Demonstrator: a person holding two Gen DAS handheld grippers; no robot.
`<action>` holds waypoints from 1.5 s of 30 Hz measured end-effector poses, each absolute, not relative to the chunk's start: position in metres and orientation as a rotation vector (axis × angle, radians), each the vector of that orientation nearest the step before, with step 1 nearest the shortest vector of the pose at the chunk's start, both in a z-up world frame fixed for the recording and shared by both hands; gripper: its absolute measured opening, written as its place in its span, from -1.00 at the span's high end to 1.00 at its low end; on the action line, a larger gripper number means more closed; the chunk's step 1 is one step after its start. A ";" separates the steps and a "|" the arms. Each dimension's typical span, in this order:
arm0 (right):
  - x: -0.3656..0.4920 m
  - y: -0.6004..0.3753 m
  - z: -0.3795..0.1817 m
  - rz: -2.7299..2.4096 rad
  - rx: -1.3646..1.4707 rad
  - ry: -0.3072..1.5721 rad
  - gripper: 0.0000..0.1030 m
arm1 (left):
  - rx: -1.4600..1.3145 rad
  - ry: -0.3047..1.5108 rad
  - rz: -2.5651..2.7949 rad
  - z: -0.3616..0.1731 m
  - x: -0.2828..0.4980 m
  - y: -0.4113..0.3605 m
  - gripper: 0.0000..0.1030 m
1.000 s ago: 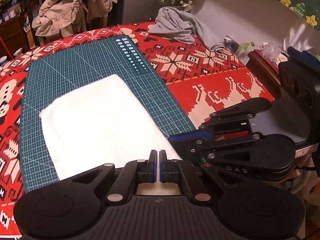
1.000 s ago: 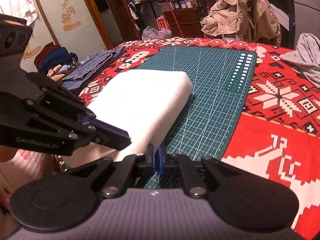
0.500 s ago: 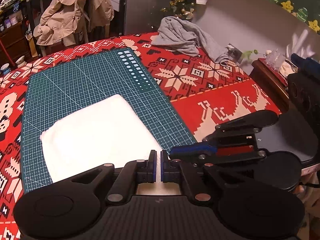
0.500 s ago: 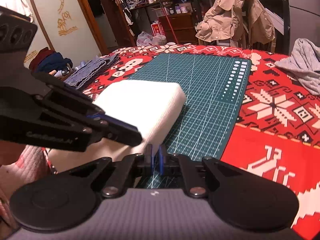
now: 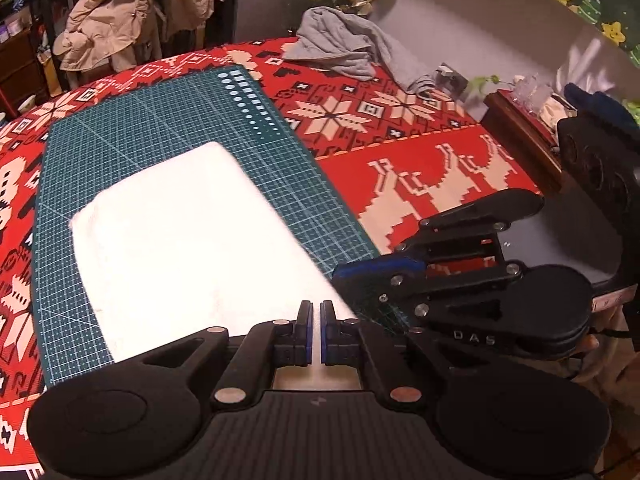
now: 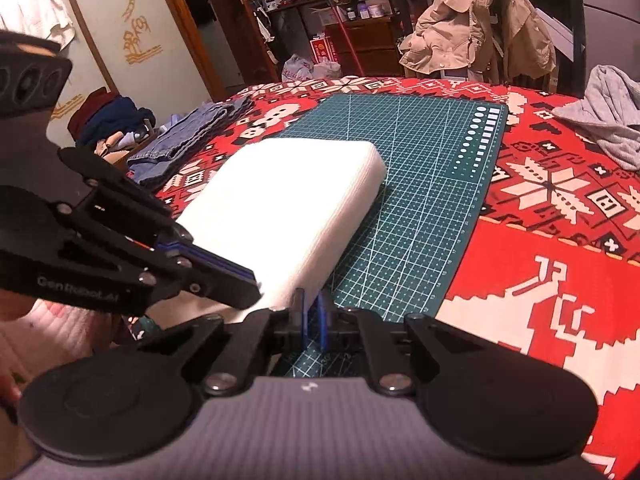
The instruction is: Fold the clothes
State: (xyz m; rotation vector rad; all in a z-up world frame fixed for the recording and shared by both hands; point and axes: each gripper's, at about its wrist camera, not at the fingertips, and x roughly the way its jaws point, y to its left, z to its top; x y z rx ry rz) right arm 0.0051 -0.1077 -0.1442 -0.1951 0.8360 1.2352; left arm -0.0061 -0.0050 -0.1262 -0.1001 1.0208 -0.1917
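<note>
left wrist view: white garment lies folded in a thick rectangle on the green cutting mat. left gripper nearly closed at its near edge; grasp unclear. right wrist view: right gripper closed beside the near corner, apparently empty. fits mid-fold or finished. red patterned table, cluttered room.

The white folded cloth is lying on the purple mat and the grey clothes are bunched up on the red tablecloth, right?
Not quite: the mat is green, not purple, as the left wrist view shows. The white folded cloth does lie on it, and the grey clothes are bunched on the red tablecloth.
</note>
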 end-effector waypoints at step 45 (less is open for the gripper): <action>-0.028 -0.140 -0.140 1.267 -0.231 0.888 0.83 | -0.080 1.062 -0.250 -0.127 -0.030 -0.017 0.94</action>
